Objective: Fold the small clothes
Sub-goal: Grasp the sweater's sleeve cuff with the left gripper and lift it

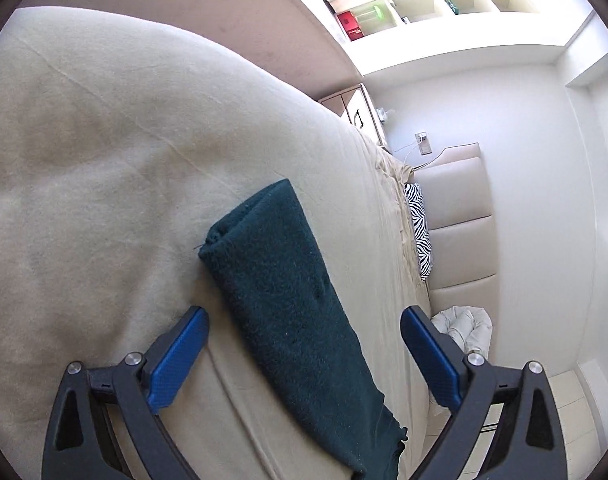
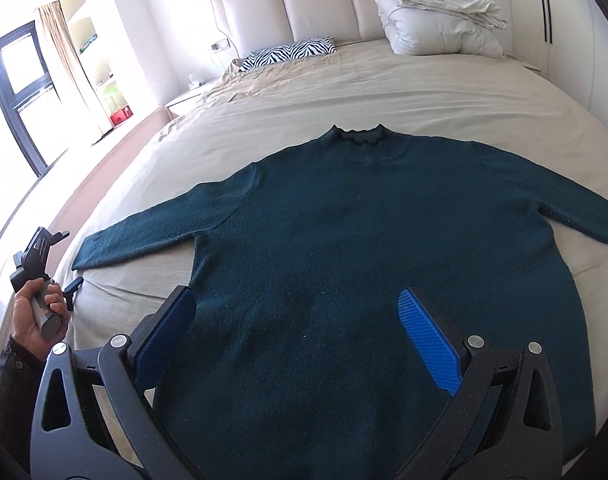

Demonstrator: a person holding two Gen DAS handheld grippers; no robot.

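A dark green sweater (image 2: 367,264) is spread flat across the bed (image 2: 423,92), 1 sleeve (image 1: 288,312) reaching its left edge. Both the left gripper (image 1: 304,332) and right gripper (image 2: 304,328) are held spread, gripping nothing. If only the top knit layer is pinched, an uneven fold is risked.

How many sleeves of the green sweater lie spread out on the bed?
2: the left sleeve reaches toward the window side, the right sleeve runs off the picture's edge.
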